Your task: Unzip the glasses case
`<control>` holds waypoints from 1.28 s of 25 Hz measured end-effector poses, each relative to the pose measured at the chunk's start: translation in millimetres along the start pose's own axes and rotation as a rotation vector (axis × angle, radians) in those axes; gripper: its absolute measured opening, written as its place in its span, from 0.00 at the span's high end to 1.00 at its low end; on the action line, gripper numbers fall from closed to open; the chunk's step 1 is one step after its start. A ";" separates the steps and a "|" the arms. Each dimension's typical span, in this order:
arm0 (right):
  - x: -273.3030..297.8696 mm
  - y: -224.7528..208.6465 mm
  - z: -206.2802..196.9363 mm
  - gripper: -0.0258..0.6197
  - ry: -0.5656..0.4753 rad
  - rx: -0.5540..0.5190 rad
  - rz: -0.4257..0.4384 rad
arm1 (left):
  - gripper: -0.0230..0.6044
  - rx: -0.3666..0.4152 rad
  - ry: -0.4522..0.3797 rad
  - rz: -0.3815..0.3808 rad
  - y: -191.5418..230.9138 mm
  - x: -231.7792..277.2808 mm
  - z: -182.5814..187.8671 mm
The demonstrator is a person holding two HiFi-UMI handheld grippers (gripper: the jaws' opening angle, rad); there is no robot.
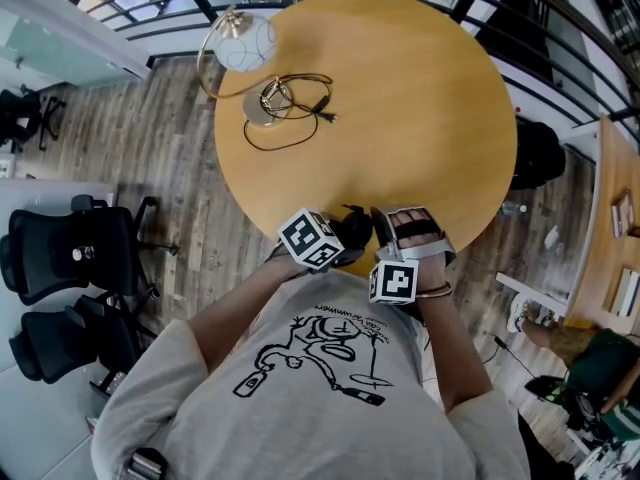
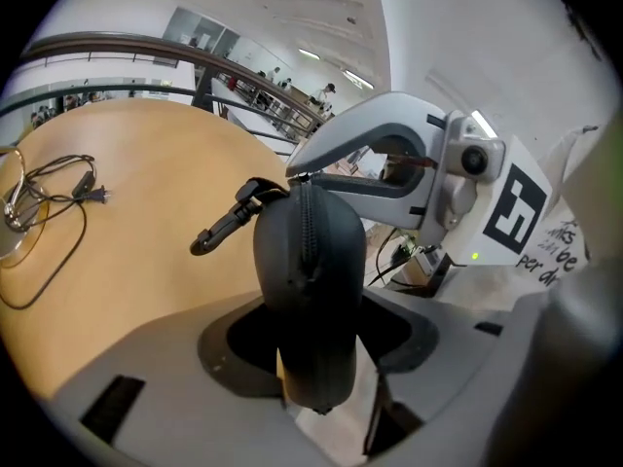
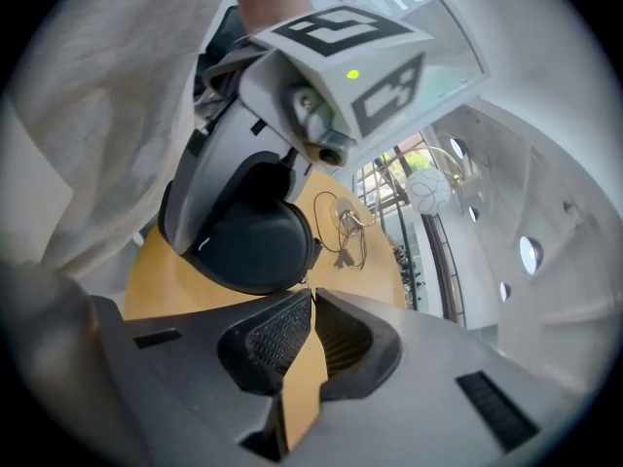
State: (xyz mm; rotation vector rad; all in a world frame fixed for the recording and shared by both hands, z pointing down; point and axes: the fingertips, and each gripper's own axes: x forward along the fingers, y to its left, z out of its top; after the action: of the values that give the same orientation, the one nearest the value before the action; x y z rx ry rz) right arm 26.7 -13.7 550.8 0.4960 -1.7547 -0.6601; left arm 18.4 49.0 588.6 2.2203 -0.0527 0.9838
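A black zipped glasses case [image 2: 310, 261] stands on end between the jaws of my left gripper [image 2: 311, 331], which is shut on its lower half. The zip runs up the edge that faces this camera, and a black clip [image 2: 226, 225] sticks out at the top left. My right gripper [image 2: 292, 176] comes in from the right and meets the top end of the zip. In the right gripper view its tips [image 3: 311, 295] are shut on the small zipper pull just under the case [image 3: 255, 244]. In the head view both grippers hold the case [image 1: 352, 230] over the table's near edge.
The round wooden table [image 1: 410, 98] carries a lamp with a glass globe [image 1: 243, 44] and its coiled black cable [image 1: 295, 108] at the far left. Black office chairs [image 1: 70, 258] stand on the floor to the left. A dark railing [image 1: 560, 28] curves behind the table.
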 end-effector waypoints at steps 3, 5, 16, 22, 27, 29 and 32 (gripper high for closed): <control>2.9 -5.0 -10.9 0.92 -0.018 0.236 0.056 | 0.60 -0.082 -0.099 -0.040 2.0 -3.3 6.4; 3.1 -5.8 -22.6 0.92 -0.034 0.430 0.100 | 0.60 -0.152 -0.180 -0.054 7.6 -9.0 12.2; -4.1 16.2 24.3 0.41 -0.348 1.278 0.487 | 0.60 -0.371 -0.630 0.035 53.9 -57.2 65.4; 8.6 12.6 24.5 0.39 -0.304 1.296 0.437 | 0.60 -0.363 -0.705 -0.003 34.3 -59.3 88.3; 11.5 7.5 19.3 0.40 -0.282 1.284 0.397 | 0.60 -0.347 -0.694 -0.012 27.9 -55.4 92.3; 12.3 7.1 19.1 0.40 -0.277 1.278 0.389 | 0.59 -0.331 -0.686 -0.009 28.4 -55.1 93.0; 14.0 9.4 17.0 0.42 -0.253 1.264 0.386 | 0.54 -0.304 -0.659 0.005 29.9 -52.1 91.9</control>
State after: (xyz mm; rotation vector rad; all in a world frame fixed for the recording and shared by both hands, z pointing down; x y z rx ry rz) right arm 6.6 -12.4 563.7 0.8837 -2.2824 0.7871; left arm 30.8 -41.9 528.3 2.1585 -0.4703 0.1897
